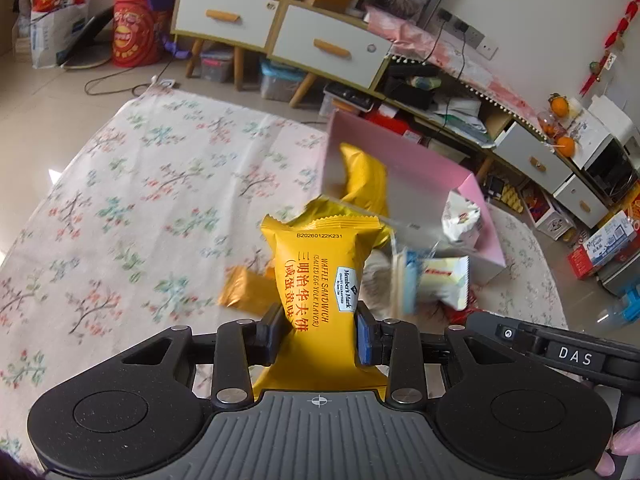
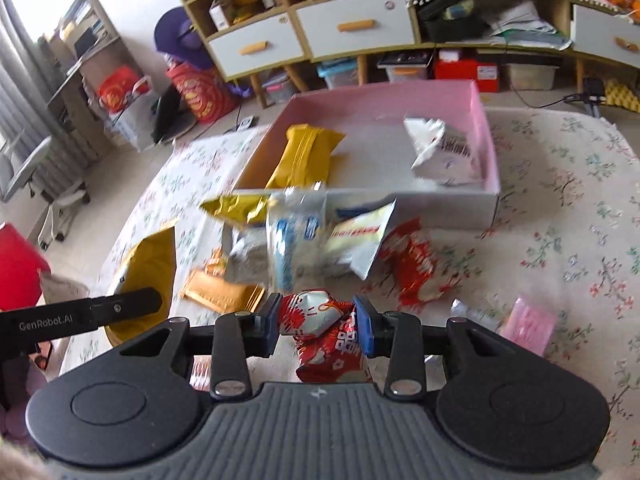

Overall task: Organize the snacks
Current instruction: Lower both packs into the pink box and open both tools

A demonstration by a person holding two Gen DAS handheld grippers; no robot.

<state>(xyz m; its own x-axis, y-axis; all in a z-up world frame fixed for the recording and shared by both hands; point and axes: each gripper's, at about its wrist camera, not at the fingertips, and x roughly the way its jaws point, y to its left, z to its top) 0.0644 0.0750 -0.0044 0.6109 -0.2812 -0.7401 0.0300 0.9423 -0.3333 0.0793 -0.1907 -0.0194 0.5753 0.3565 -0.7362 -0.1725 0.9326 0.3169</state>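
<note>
My left gripper (image 1: 320,334) is shut on a yellow waffle sandwich packet (image 1: 320,272), held above the floral tablecloth. My right gripper (image 2: 317,326) is shut on a red and white snack packet (image 2: 324,336). Ahead stands a pink box (image 2: 486,136), seen also in the left wrist view as the pink box (image 1: 476,196); inside lie a yellow packet (image 2: 304,156) and a white packet (image 2: 440,152). A blurred pile of loose snacks (image 2: 312,236) lies in front of the box, with a red packet (image 2: 412,264) at its right. The other gripper (image 2: 80,316) shows at the left edge.
A gold packet (image 1: 244,288) lies flat on the cloth left of the pile. A pink sachet (image 2: 528,324) rests at the right. Cabinets with white drawers (image 1: 332,46), storage boxes and bags crowd the floor beyond the table's far edge.
</note>
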